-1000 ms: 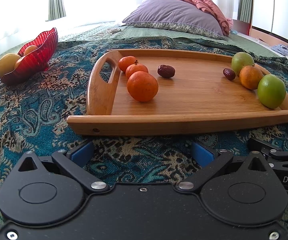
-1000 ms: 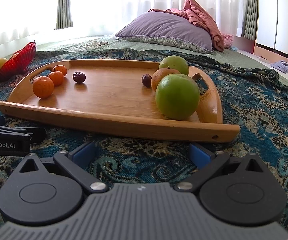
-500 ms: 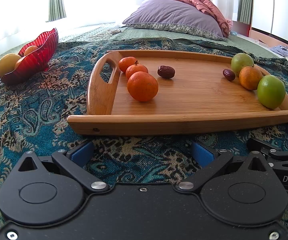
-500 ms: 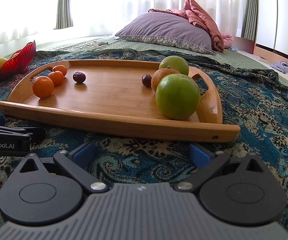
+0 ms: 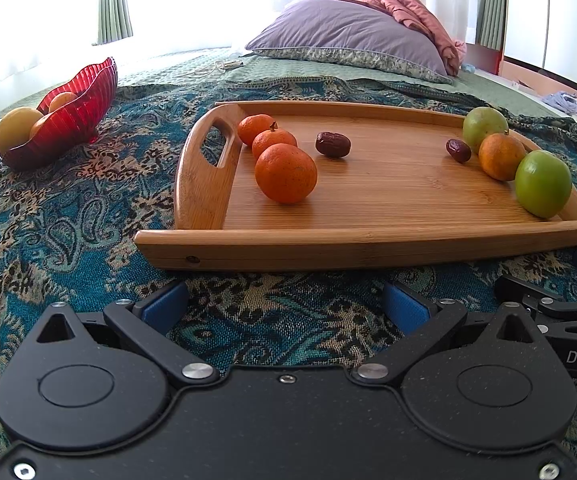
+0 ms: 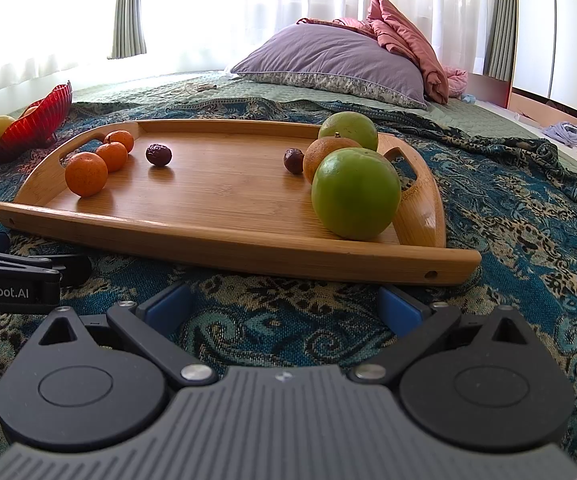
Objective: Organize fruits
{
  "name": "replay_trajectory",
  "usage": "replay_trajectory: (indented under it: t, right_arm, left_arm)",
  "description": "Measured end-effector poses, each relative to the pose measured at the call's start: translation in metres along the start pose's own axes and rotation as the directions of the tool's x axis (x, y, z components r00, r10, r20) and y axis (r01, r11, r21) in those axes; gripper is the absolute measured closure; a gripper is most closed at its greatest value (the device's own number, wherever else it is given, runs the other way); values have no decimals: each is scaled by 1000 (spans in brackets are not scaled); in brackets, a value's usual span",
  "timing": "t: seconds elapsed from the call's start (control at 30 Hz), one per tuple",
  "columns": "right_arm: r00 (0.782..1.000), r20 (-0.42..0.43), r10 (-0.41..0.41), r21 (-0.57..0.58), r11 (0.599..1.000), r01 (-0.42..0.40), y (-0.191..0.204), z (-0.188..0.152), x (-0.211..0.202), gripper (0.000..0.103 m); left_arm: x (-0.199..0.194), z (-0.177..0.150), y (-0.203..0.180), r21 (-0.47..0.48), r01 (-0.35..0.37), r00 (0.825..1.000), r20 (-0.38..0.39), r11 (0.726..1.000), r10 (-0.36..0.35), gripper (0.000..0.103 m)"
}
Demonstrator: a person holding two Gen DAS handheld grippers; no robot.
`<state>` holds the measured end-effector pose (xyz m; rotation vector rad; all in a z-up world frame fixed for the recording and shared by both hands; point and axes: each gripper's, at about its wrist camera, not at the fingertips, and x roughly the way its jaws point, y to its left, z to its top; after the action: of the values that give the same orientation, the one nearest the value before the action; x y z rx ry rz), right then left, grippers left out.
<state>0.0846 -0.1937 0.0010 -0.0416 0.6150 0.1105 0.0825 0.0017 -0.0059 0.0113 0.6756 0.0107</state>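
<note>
While my left gripper (image 5: 284,304) and right gripper (image 6: 284,300) rest spread wide and empty, fruit lies ahead: tangerines (image 5: 285,173) left on the bamboo tray (image 5: 368,246), green fruits (image 6: 355,194) right; sorting stage undeterminable.

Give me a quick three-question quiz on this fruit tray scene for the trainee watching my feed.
1. Count: how many fruits lie on the wooden tray?
2. True or false: the left gripper is shut on an orange.
3. Multiple choice: the red bowl stands A) on the tray, B) on the patterned blanket off the tray's handle end, C) on the purple pillow.

Key
1. Eight: three small oranges, led by the nearest small orange, two dark dates, one larger orange, and two green fruits.
2. False: both it and the right gripper are open, holding nothing.
3. B.
</note>
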Motion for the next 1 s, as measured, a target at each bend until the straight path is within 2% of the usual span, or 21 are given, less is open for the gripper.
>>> replay_trajectory:
  t: [1.0]
  right_arm:
    - [1000,0,0,0,1000,0,0,0,0,0]
  left_arm:
    - [-1,0,0,0,0,1000,5,1000,0,0]
